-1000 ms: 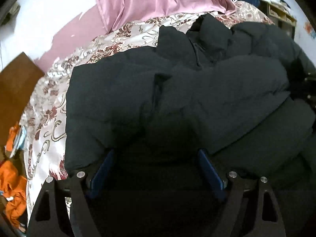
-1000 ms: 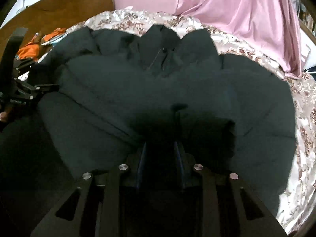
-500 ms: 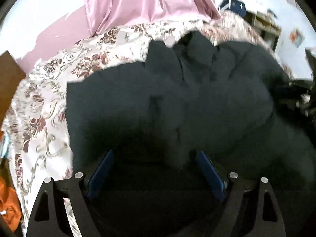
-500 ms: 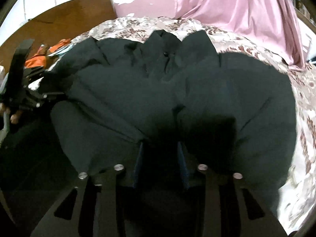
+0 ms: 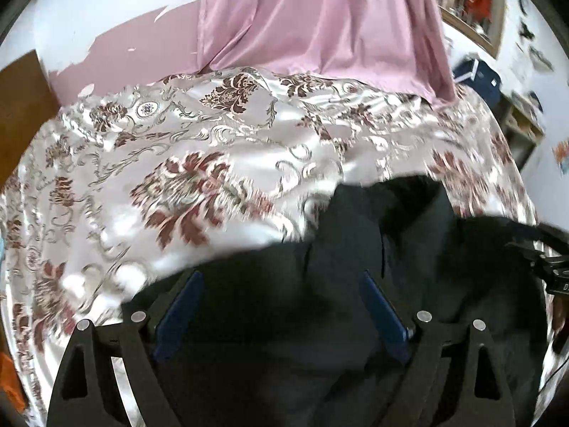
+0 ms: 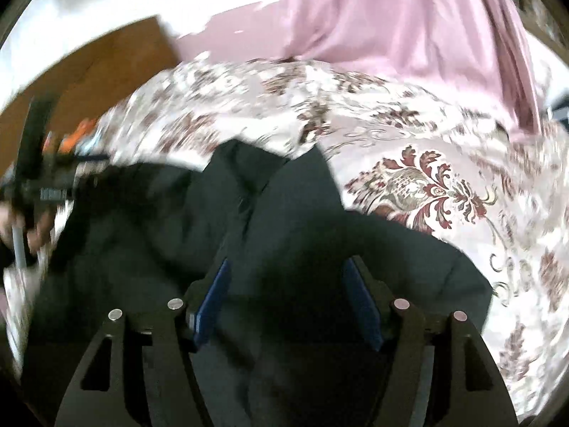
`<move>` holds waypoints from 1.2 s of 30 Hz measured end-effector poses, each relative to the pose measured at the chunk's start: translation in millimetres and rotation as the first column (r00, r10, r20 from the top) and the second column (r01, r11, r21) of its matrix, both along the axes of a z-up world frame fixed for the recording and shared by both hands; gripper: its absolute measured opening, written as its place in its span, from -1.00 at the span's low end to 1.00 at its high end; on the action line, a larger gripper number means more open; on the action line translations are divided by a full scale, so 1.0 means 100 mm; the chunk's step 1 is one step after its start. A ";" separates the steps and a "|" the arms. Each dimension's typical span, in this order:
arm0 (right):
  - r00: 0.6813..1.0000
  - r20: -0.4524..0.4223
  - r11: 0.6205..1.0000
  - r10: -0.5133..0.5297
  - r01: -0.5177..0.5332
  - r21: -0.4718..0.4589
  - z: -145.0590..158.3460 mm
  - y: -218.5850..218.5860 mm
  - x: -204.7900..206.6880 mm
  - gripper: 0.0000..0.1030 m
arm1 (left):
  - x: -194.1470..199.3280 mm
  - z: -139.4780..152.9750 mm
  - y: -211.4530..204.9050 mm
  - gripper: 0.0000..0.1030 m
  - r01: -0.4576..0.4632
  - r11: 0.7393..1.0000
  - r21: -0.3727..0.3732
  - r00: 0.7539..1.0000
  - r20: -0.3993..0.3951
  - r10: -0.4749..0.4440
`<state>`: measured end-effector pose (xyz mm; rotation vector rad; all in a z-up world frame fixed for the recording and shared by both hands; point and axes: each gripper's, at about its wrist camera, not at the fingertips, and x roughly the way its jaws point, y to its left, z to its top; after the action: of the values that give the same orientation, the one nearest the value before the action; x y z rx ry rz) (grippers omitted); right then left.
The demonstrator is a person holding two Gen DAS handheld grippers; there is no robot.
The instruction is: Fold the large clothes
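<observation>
Holding a gripper in each hand, you are working over a black padded jacket [image 5: 355, 249] that is lying on a bed covered by a shiny floral bedspread [image 5: 213, 163]. In the left wrist view the jacket is filling the lower middle and right of the picture, with its collar end pointing up toward the pink curtain [image 5: 320, 17] that is hanging down behind the bed. Your left gripper [image 5: 281, 306] is standing with its jaws wide apart and opening a little more; dark jacket fabric is lying between and under its blue pads [image 5: 177, 309], but the pads are not pressing on it. At the right edge of that view your right gripper's black frame is showing over the jacket.

In the right wrist view your right gripper [image 6: 288, 295] is opening its jaws, and its blue pads [image 6: 213, 299] are standing clear of the cloth, with the jacket's dark fabric spreading between and beneath them. The jacket here is occupying the lower middle and left, its collar flaps pointing up toward the bedspread [image 6: 426, 185]. Your left hand [image 6: 32, 227] is showing blurred at the left edge, gripping the handle of the other tool. A brown wooden headboard [image 6: 106, 71] is standing beyond the bed's far left corner, and something orange [image 6: 78, 135] is lying near it, too blurred to identify.
</observation>
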<state>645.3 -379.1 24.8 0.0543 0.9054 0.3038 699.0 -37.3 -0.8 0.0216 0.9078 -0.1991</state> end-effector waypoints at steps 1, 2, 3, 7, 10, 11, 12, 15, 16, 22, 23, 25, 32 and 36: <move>0.999 -0.015 0.999 -0.030 0.030 0.029 -0.01 -0.02 0.14 0.19 | 0.09 -0.01 -0.04 0.73 -0.009 1.000 -0.012 1.000 -0.006 0.009; 0.998 -0.028 0.997 -0.055 0.056 0.051 -0.03 -0.03 0.24 0.20 | 0.21 -0.02 -0.09 0.73 -0.019 0.999 -0.029 1.000 -0.016 0.019; 0.996 -0.039 0.994 -0.076 0.079 0.073 -0.07 -0.02 0.33 0.20 | 0.27 -0.03 -0.11 0.73 -0.026 0.999 -0.041 0.999 -0.023 0.025; 0.990 -0.070 0.973 -0.120 0.131 0.192 -0.16 -0.03 0.67 0.20 | 0.49 -0.11 -0.18 0.73 -0.037 0.993 -0.112 0.998 -0.046 0.032; 0.992 -0.080 0.962 -0.101 0.118 0.245 -0.26 0.02 0.77 0.19 | 0.59 -0.20 -0.22 0.70 -0.003 0.990 -0.141 0.999 -0.038 -0.002; 0.992 -0.088 0.963 -0.090 0.110 0.246 -0.29 0.04 0.82 0.19 | 0.63 -0.24 -0.24 0.70 0.008 0.990 -0.142 0.999 -0.042 -0.014; 0.992 -0.101 0.964 -0.072 0.095 0.249 -0.34 0.06 0.87 0.18 | 0.65 -0.27 -0.26 0.70 0.019 0.989 -0.146 0.999 -0.047 -0.026; 0.994 -0.112 0.963 0.008 0.023 0.269 -0.41 0.15 0.95 0.18 | 0.68 -0.35 -0.27 0.70 0.072 0.980 -0.188 0.995 -0.048 -0.082; 0.994 -0.105 0.966 0.026 0.002 0.259 -0.42 0.19 0.95 0.18 | 0.68 -0.37 -0.27 0.70 0.090 0.977 -0.194 0.994 -0.044 -0.100; 0.995 -0.102 0.979 0.014 0.007 0.202 -0.51 0.20 1.08 0.16 | 0.82 -0.54 -0.32 0.43 0.080 0.985 -0.156 0.992 -0.082 -0.093; 0.995 -0.104 0.980 -0.002 0.023 0.198 -0.52 0.18 1.12 0.12 | 0.86 -0.56 -0.35 0.28 0.067 0.988 -0.143 0.992 -0.096 -0.081; 0.994 -0.104 0.980 -0.043 0.062 0.188 -0.56 0.19 1.19 -0.23 | 0.93 -0.59 -0.39 -0.13 0.040 0.990 -0.135 0.992 -0.113 -0.056; 0.995 -0.062 0.973 -0.083 0.094 0.211 -0.55 0.19 1.13 -0.80 | 0.83 -0.47 -0.39 -0.85 0.064 0.982 -0.179 0.993 -0.091 -0.081; 0.997 0.027 0.968 -0.066 0.057 0.246 -0.37 0.03 0.81 -0.86 | 0.62 -0.26 -0.09 -0.87 0.068 0.967 -0.246 0.996 -0.042 -0.080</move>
<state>725.9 -375.9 -12.5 0.3046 0.8264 0.3570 761.2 -46.3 -26.3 -0.1797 0.9291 -0.3820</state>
